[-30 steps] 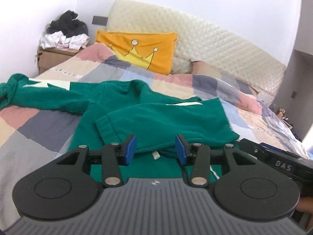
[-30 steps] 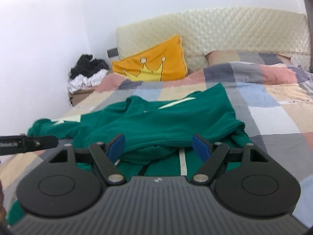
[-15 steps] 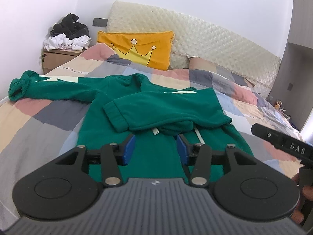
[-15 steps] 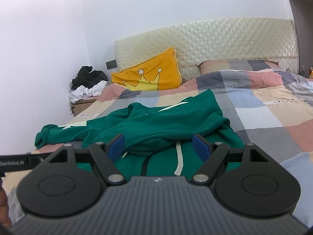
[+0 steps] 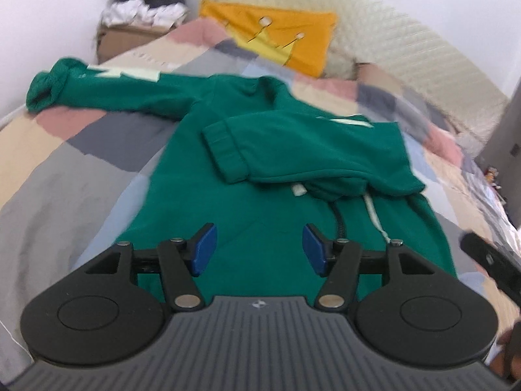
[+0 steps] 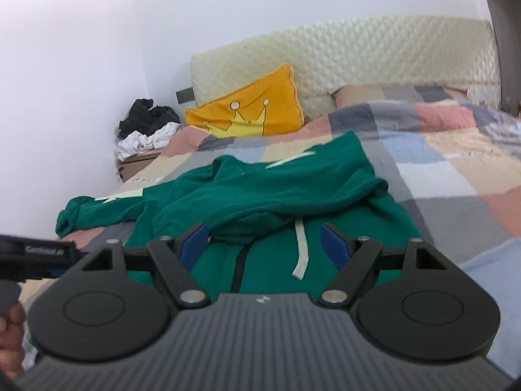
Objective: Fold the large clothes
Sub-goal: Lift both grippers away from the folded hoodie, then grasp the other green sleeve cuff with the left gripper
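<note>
A green hooded sweatshirt (image 5: 260, 202) (image 6: 260, 192) lies flat on the patchwork bed. Its right sleeve (image 5: 293, 143) is folded across the chest, cuff pointing left. The other sleeve (image 5: 107, 88) stretches out to the far left and ends in a bunched cuff. A white drawstring (image 6: 301, 251) trails down the front. My left gripper (image 5: 259, 251) hovers over the sweatshirt's lower body, its jaws opening with nothing between the blue pads. My right gripper (image 6: 265, 246) stands open above the hem near the zip, also empty. Each gripper shows at the edge of the other's view.
An orange crown cushion (image 5: 280, 39) (image 6: 247, 110) leans on the cream quilted headboard (image 6: 390, 58). A cardboard box (image 5: 127, 37) topped with black and white clothes sits at the bed's far left corner. The checked bedspread (image 6: 456, 169) extends to the right of the sweatshirt.
The left gripper's jaws have spread wider, and it has tipped downward over the sweatshirt's lower body. The right gripper has drawn back a little towards the hem, its jaws unchanged.
</note>
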{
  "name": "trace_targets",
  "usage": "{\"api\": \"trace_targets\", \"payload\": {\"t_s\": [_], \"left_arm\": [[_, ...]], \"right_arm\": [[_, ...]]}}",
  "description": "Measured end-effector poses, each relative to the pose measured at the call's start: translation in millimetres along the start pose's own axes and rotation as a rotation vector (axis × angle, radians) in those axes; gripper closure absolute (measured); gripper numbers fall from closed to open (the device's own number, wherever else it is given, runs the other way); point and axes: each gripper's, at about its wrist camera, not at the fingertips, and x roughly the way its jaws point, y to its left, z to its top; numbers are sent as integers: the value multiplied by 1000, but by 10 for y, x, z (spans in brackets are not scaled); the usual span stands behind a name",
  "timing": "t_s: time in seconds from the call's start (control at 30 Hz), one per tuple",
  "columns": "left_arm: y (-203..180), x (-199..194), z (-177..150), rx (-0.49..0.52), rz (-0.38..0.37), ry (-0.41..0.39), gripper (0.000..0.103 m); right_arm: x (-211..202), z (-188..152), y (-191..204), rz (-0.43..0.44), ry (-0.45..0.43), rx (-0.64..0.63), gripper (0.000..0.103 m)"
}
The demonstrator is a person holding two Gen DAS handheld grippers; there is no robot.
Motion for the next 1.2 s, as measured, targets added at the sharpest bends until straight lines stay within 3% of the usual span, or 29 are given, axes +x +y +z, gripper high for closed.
{"api": "trace_targets", "payload": {"t_s": [0.17,0.3,0.47,0.73,1.0,1.2], "left_arm": [[253,293,307,-44,62,51,36],[684,552,561,-182,120,89,36],[1331,854,784,-384,175,89,36],[2234,1078,913,-624,161,14,29],[2899,1496,1077,-763,72,-48,28],[3128,1855,1362,-726,107,-119,28]], "right_arm": [[71,-36,-39,5,26,27,25],[127,-47,-54,8,31,46,25],[257,-77,-50,19,37,50,25],[494,-123,20,8,47,8,25],[729,-205,167,-5,63,-92,25],[905,-249,310,-16,68,-173,25]]}}
